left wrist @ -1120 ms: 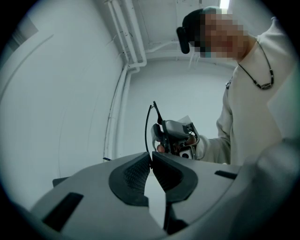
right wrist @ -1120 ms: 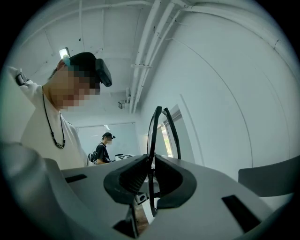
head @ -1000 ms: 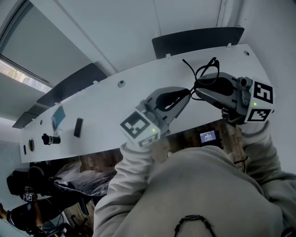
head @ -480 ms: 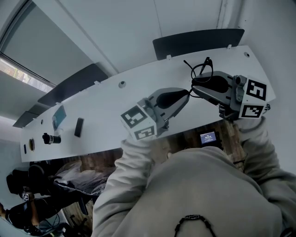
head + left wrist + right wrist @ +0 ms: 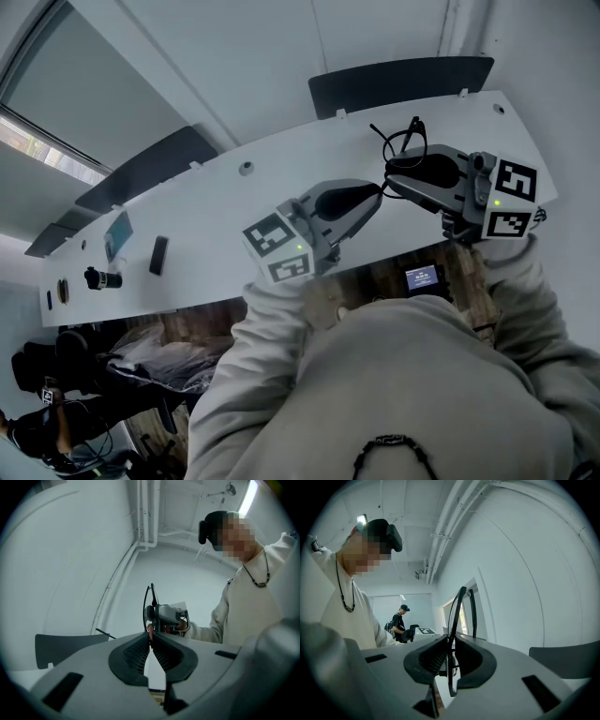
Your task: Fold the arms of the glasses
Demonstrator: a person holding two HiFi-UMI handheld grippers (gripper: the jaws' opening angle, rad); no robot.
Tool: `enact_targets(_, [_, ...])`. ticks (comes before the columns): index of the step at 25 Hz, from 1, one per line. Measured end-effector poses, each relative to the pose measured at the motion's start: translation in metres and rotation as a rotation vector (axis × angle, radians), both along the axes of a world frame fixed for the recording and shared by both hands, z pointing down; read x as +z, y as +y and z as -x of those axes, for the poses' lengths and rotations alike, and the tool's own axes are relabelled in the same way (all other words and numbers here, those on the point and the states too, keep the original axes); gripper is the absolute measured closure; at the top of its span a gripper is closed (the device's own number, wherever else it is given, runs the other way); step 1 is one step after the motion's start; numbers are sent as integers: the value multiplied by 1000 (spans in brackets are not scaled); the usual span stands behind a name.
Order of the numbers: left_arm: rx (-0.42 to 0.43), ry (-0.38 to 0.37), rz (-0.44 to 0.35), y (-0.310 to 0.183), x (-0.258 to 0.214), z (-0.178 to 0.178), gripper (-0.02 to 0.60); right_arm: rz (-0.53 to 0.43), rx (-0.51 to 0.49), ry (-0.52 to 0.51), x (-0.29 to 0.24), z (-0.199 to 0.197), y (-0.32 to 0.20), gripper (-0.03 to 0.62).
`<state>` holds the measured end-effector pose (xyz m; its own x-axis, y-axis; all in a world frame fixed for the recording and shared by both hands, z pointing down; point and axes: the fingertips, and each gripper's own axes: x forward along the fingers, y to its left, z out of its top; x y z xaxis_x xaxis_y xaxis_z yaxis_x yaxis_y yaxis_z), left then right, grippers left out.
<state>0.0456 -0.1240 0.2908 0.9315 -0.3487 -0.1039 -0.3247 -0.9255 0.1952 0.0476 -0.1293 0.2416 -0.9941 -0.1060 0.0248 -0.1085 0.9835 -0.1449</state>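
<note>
White table (image 5: 216, 230) bears a black block (image 5: 159, 256), blue card (image 5: 118, 234).

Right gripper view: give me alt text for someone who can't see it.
The right gripper is clamped on black glasses, whose thin rim rises upright from between its grey jaws. Behind, at the picture's left, is the holder's cream sweater, with a second person farther back; a white wall fills the picture's right.

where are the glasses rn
In the head view the glasses are at upper right, held over the white table. The right tool grips the frame and the left tool pinches one arm.
</note>
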Motion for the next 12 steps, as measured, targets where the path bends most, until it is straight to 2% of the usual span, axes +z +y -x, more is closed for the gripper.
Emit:
enact_targets(3, [5,-26,3,1,4,-4,558,-5,10,29,5,-2,1,531])
enact_targets(6, [1,-8,16,-1,2,1,557,3,21,31,7,-5,0,531])
enact_targets(9, [-62,4,36,-9,4,17,514,-4,26,29,7,-8,3,531])
enact_targets(12, [-162,2,76,-28,8,34,508,-30,1,20,5,-8,8,531])
